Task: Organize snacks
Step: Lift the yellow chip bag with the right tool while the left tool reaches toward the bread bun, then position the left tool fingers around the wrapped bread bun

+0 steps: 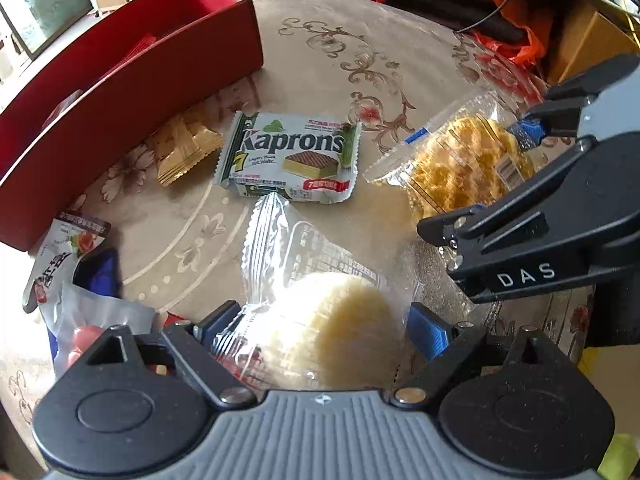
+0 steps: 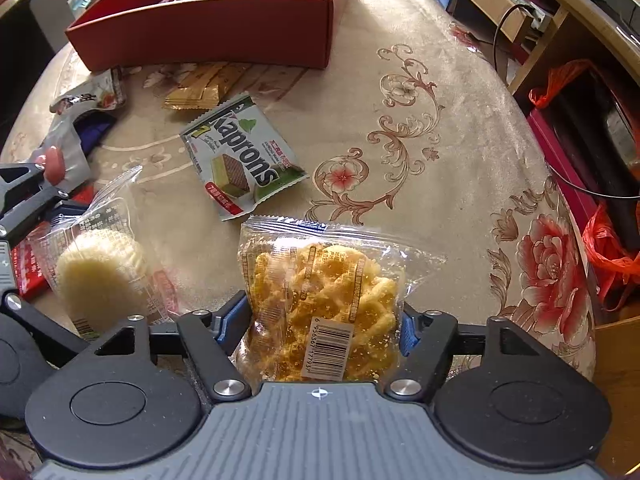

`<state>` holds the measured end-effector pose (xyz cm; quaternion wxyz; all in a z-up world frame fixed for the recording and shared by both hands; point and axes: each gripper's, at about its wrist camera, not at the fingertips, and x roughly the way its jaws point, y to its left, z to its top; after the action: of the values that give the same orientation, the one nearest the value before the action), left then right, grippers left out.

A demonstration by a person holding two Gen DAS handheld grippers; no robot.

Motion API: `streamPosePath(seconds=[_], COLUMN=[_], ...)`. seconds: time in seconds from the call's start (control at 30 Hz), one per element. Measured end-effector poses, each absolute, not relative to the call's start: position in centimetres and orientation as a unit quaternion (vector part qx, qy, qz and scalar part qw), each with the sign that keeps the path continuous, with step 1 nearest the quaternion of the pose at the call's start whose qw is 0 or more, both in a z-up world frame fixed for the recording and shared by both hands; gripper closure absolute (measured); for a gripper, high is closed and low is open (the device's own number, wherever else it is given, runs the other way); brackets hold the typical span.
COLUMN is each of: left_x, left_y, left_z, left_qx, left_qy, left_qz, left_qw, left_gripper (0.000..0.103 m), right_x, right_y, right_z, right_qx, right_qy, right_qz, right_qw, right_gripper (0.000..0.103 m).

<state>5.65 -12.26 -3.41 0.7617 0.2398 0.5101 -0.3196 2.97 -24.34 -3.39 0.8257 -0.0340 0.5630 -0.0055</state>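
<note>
The tabletop (image 2: 440, 92), covered in a beige cloth with scrolls and red flowers, carried everything. At its far left stood the red box (image 2: 208, 28), open-topped, with a few packets lying inside that were too hidden to name.

The left gripper (image 1: 320, 328) had its jaws closed on a clear packet of pale round cakes (image 1: 332, 332), the blue pads pressed against both sides of the wrapper. In the right wrist view that packet (image 2: 100, 276) sat at the near left of the scene. The right gripper (image 2: 324, 320) had its jaws closed on a clear bag of yellow fried snacks (image 2: 320, 280), barcode label facing the camera; the bag sat near the middle, to the right of the cake packet and apart from it. From the left wrist the right gripper (image 1: 520, 132) showed at the right edge, gripping the bag's (image 1: 460, 164) far end.

The Kaprons wafer packet (image 2: 240, 156) lay flat in the middle of the cloth, between the box and the two held packets. A stack of gold sachets (image 2: 200, 88) lay just in front of the box wall. Farther left was a pile of small wrappers, a grey-and-white pouch (image 1: 60, 256) with red fruit printed on it uppermost, and a dark blue one (image 1: 100, 272) beside it.
</note>
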Motion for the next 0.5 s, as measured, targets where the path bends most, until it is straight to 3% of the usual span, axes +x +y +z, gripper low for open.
streamPosePath(seconds=[0.13, 0.5], left_x=[5.8, 6.0], left_y=[-12.2, -11.3], left_z=[-3.6, -2.3], left_qx=[0.247, 0.270], left_qy=[0.508, 0.472], left_qz=[-0.317, -0.351], left_qw=[0.762, 0.762], left_gripper=[0.006, 0.005], right_x=[2.9, 3.3], right_y=[-24.3, -25.1], right_z=[-3.3, -3.3], right_qx=[-0.031, -0.012], right_qy=[0.564, 0.575], right_qz=[-0.005, 0.006], right_qw=[0.825, 0.818], right_gripper=[0.027, 0.026])
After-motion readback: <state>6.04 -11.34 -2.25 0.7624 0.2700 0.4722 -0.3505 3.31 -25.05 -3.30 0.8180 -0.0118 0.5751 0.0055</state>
